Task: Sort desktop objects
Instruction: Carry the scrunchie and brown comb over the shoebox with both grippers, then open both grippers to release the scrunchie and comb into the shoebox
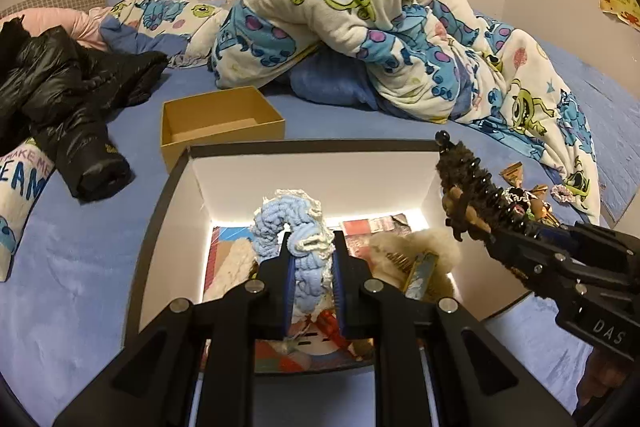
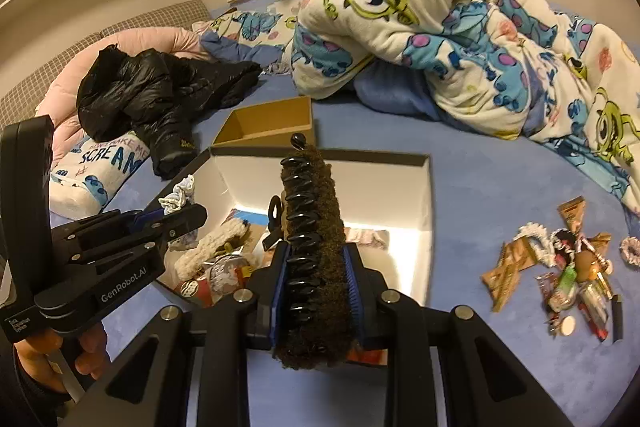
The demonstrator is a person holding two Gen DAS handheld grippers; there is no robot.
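Landmark for this record: the black box [image 1: 168, 211], white inside, open on the blue bed sheet [image 1: 80, 267].

Far left of the box lies a black jacket [image 1: 60, 99], partly over a printed pillow [image 1: 20, 203]. Just behind the box's left rear corner stands a small cardboard box [image 1: 220, 123], open; nothing shows in the part of its inside that can be seen.

Over the box's middle, the left gripper [image 1: 311, 259] is clenched on a blue and white scrunchie [image 1: 292, 227], both blue pads pressed against it. The scrunchie is held above the box floor, where printed cards [image 1: 376, 227] and a fluffy cream hair clip [image 1: 416, 255] lie, the clip to the right of the scrunchie.

At the box's right side, the right gripper [image 2: 316, 267] grasps a brown fuzzy hair claw [image 2: 312, 247] with black teeth, upright between the fingers, its tip near the line of the box's rear wall. Whether it is directly above the box interior or only near its right rim cannot be told for certain.

Right of the box, well apart, a pile of small items [image 2: 560, 267] rests on the sheet: brown wrappers, a white scrunchie, small bottles. Behind everything, a cartoon-print blanket [image 1: 380, 15] is heaped on the bed.
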